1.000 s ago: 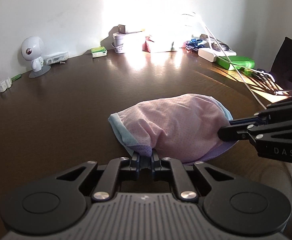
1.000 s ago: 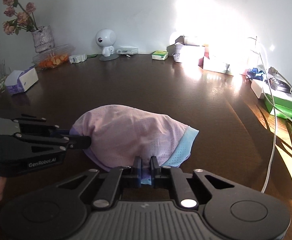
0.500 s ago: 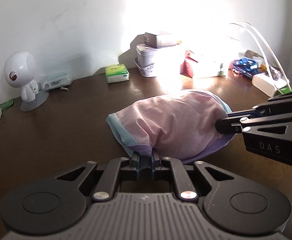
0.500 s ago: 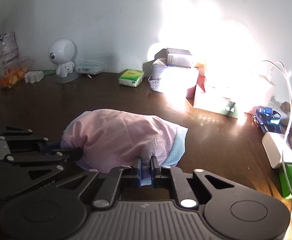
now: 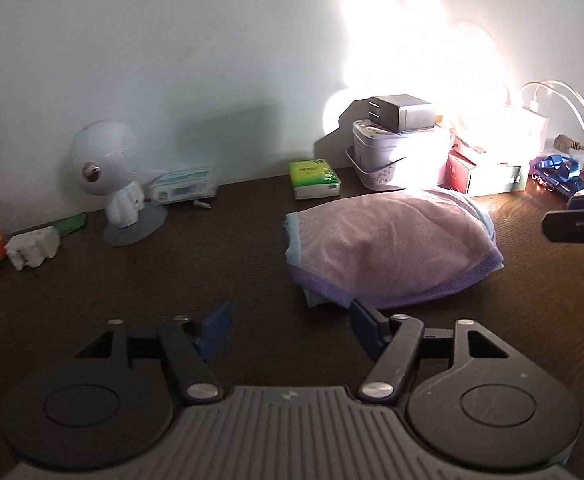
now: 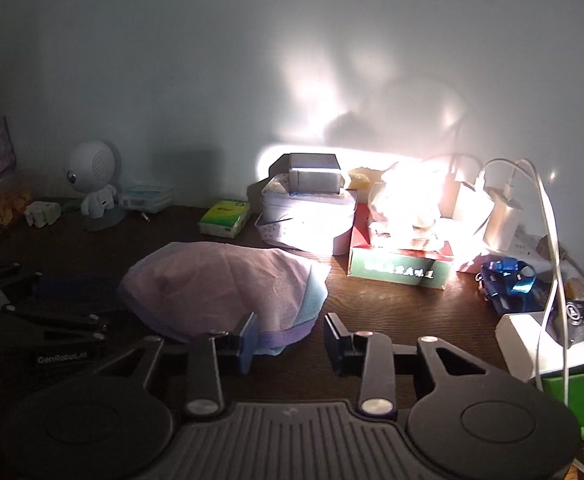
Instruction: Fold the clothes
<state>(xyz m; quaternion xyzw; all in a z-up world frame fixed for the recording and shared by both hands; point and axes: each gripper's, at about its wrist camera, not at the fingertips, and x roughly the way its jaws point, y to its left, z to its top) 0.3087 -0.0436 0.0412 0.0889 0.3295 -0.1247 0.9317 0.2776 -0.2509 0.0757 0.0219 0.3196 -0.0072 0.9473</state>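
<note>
The cloth (image 5: 388,248) lies folded in a rounded pink bundle on the dark counter (image 5: 171,272), with a purple hem along its near edge and pale blue fabric showing at its left end and far right rim. It sits near the back of the counter, just in front of the tin (image 5: 388,152) and the red box (image 5: 476,172), and to the right of the green tissue pack (image 5: 314,179).

The left claw (image 5: 289,330) stands wide, its blue pads spread and holding nothing; the cloth's near hem lies just beyond its right finger, and whether they touch I cannot tell. The right claw (image 6: 289,340) is also wide and holds nothing. In the right wrist view the cloth (image 6: 219,284) lies just ahead of it, its near hem meeting the left finger; contact there is unclear too. The tip of the right claw shows at the right edge of the left wrist view, apart from the cloth. The left claw's body appears at the lower left of the right wrist view, beside the cloth's left end.

A white round-headed figure (image 5: 107,184) stands on a grey base at the back left, by the wall. A grey block (image 5: 404,114) rests on top of the tin. White cables (image 6: 540,216) arc over the clutter at the right, where a blue object (image 6: 508,284) lies behind a white box (image 6: 532,340).
</note>
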